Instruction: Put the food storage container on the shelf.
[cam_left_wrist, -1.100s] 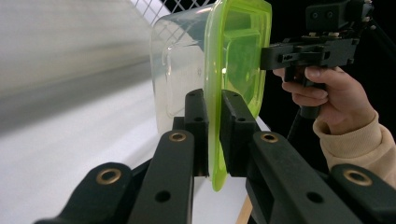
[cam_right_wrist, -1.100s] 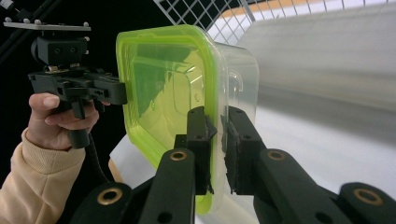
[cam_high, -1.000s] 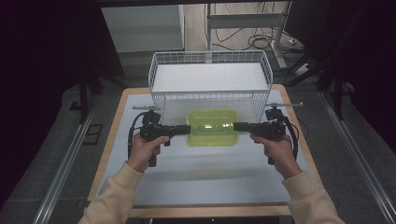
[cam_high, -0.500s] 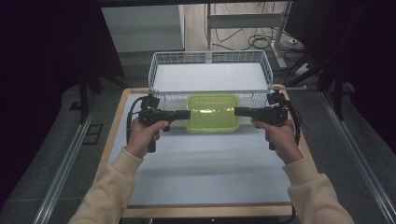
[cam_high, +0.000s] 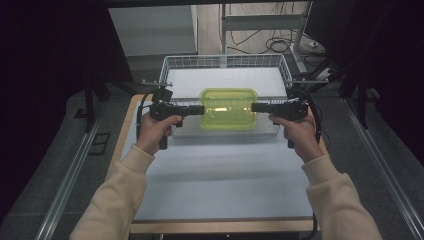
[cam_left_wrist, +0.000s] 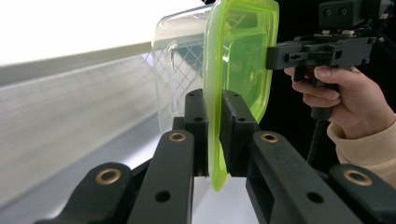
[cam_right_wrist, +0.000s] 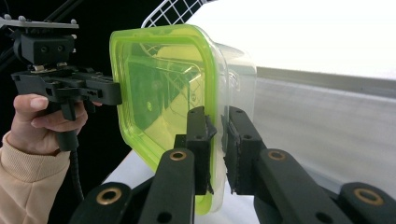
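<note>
Tools (cam_high: 202, 109) (cam_high: 252, 107) grip green-lidded container (cam_high: 228, 108), seemingly over wire basket (cam_high: 176, 63).

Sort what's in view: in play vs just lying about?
In play:
- box with green lid, held at both ends
- left tongs, shut on its lid rim
- right tongs, shut on its rim
- wire basket, right behind it

Lying about:
- cables on the floor beyond the table

White wire basket (cam_high: 175, 64) on table (cam_high: 220, 170), perhaps cables (cam_high: 272, 46) beyond
</note>
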